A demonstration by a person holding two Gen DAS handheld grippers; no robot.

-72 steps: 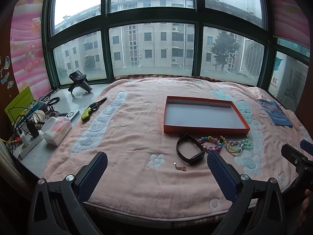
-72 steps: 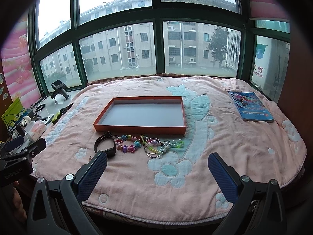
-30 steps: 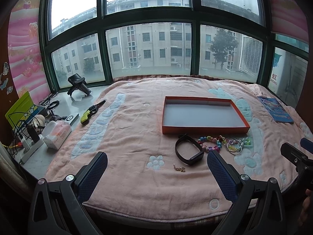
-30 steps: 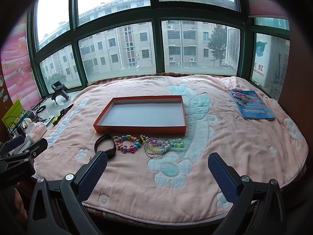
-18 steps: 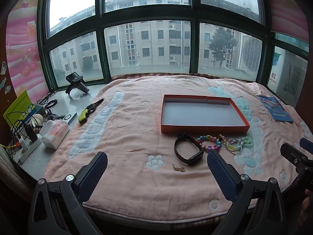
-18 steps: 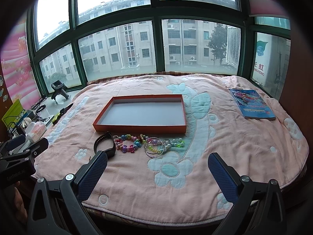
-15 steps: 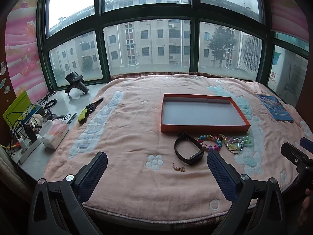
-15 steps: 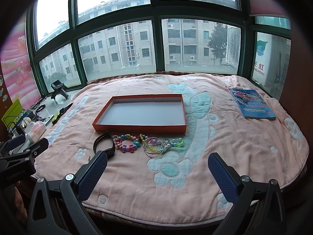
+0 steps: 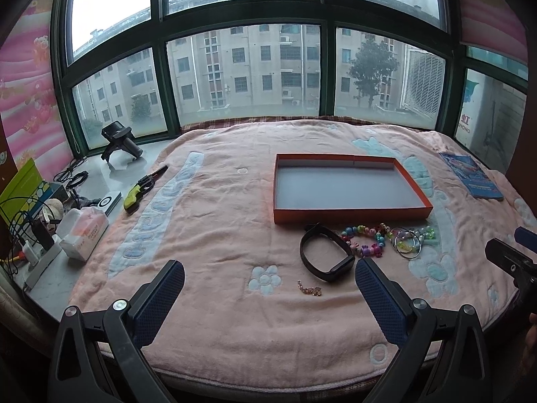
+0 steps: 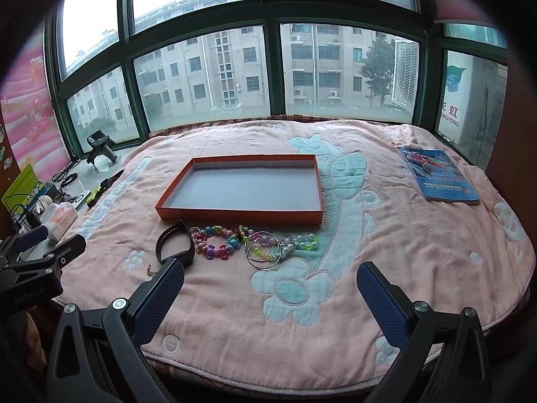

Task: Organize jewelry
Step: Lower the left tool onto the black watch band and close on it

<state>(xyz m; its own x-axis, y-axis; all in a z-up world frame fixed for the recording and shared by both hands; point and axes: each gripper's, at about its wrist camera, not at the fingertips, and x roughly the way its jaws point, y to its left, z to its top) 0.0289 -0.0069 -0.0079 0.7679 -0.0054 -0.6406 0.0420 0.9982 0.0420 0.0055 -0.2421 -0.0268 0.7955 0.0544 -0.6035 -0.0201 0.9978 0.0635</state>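
An empty orange tray (image 9: 349, 216) (image 10: 235, 216) lies on the pink blanket. In front of it lie a black wristband (image 9: 324, 252) (image 10: 174, 243), a colourful bead bracelet (image 9: 364, 240) (image 10: 218, 240), silver hoop bangles (image 9: 407, 245) (image 10: 263, 250), a pale bead bracelet (image 10: 302, 241) and a small gold chain (image 9: 308, 289) (image 10: 149, 270). My left gripper (image 9: 268, 285) is open and empty, just short of the chain and wristband. My right gripper (image 10: 270, 287) is open and empty, just short of the bangles.
A blue book (image 9: 471, 179) (image 10: 436, 178) lies at the right of the blanket. On the left sill are a tissue pack (image 9: 84, 231), a green-handled tool (image 9: 141, 189), a black device (image 9: 117, 142), cables and a power strip (image 9: 37, 255). Windows stand behind.
Both grippers have crept slightly forward toward the jewelry. Nothing on the blanket has moved, and both grippers remain open.
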